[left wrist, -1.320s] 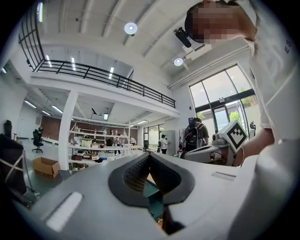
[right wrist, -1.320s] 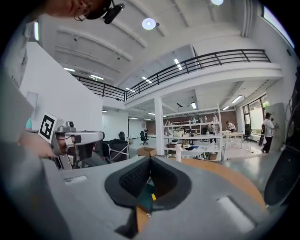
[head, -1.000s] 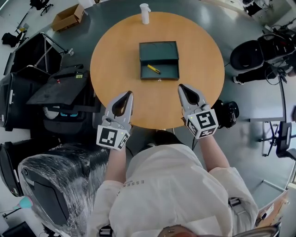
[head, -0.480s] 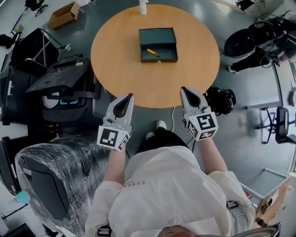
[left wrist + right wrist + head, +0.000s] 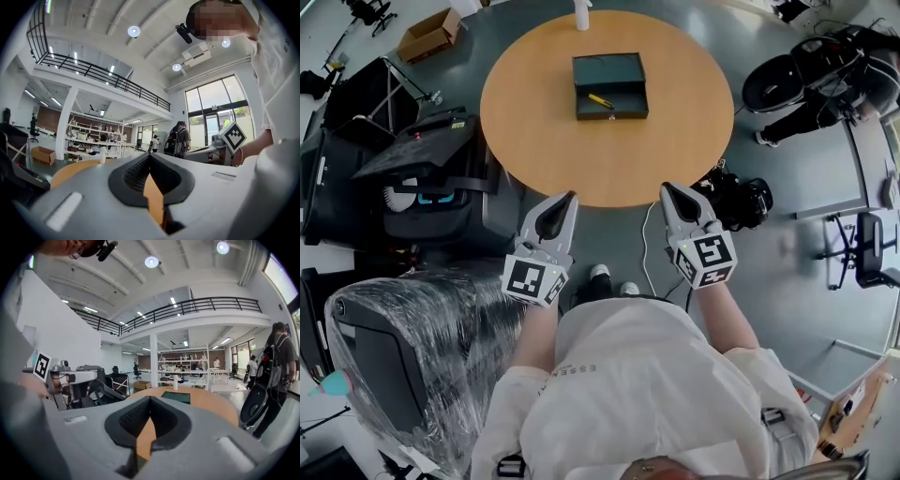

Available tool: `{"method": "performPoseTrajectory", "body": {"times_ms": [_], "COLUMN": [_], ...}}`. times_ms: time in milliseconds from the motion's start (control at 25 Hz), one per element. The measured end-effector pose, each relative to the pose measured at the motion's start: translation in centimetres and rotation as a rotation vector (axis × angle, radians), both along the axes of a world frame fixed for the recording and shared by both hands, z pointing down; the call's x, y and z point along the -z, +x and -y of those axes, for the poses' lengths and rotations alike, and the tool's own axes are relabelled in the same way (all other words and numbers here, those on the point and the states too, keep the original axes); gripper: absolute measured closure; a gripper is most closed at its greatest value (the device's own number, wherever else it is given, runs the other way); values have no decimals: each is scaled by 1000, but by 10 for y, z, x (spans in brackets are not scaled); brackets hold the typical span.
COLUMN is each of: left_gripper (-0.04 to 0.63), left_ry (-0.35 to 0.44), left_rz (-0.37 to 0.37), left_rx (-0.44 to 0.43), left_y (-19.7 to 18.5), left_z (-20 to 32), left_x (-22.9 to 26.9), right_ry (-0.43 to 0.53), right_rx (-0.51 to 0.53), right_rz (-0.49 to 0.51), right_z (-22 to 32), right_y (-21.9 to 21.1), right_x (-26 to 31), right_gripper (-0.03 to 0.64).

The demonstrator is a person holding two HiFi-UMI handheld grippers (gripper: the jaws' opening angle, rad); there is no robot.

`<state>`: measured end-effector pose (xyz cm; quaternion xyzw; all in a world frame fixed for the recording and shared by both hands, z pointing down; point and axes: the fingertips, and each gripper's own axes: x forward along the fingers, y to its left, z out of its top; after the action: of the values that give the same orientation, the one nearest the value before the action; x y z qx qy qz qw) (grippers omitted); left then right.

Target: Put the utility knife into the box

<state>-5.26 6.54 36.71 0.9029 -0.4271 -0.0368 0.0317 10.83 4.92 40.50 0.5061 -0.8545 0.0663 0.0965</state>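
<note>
A dark green box (image 5: pixel 610 86) lies open on the round wooden table (image 5: pixel 534 141), and a yellow utility knife (image 5: pixel 600 101) rests inside its front half. My left gripper (image 5: pixel 570 196) and right gripper (image 5: pixel 666 187) are both shut and empty, held side by side just off the table's near edge, over the floor. In the right gripper view the shut right gripper (image 5: pixel 150 398) points toward the table, with the box (image 5: pixel 176 396) far ahead. The left gripper (image 5: pixel 150 154) also shows its jaws closed, with only the table's edge (image 5: pixel 70 171) beyond them.
A white bottle (image 5: pixel 581 14) stands at the table's far edge. Black equipment cases (image 5: pixel 431 169) and a plastic-wrapped chair (image 5: pixel 394 347) crowd the left. A black bag (image 5: pixel 741 199) and cables lie on the floor at right, by a black chair (image 5: pixel 787 89). A cardboard box (image 5: pixel 431 33) sits far left.
The person has stepped back from the table. Both grippers, still shut, went from over the table's near edge to over the floor; box and knife have not moved.
</note>
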Motion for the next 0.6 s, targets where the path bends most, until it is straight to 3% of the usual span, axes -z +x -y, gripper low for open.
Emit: {"method": "performPoseTrajectory", "body": {"times_ms": [600], "left_gripper": [583], "left_ry": [-4], "left_rz": [-10], "left_rx": [3], "left_y": [42], "left_z": [-61], "left_x": [4], "right_ry": [1], "right_rx": [96], "right_rz": [-9], "right_z": [-53], "right_y": [4], "right_x": [6], "right_gripper": [624]}}
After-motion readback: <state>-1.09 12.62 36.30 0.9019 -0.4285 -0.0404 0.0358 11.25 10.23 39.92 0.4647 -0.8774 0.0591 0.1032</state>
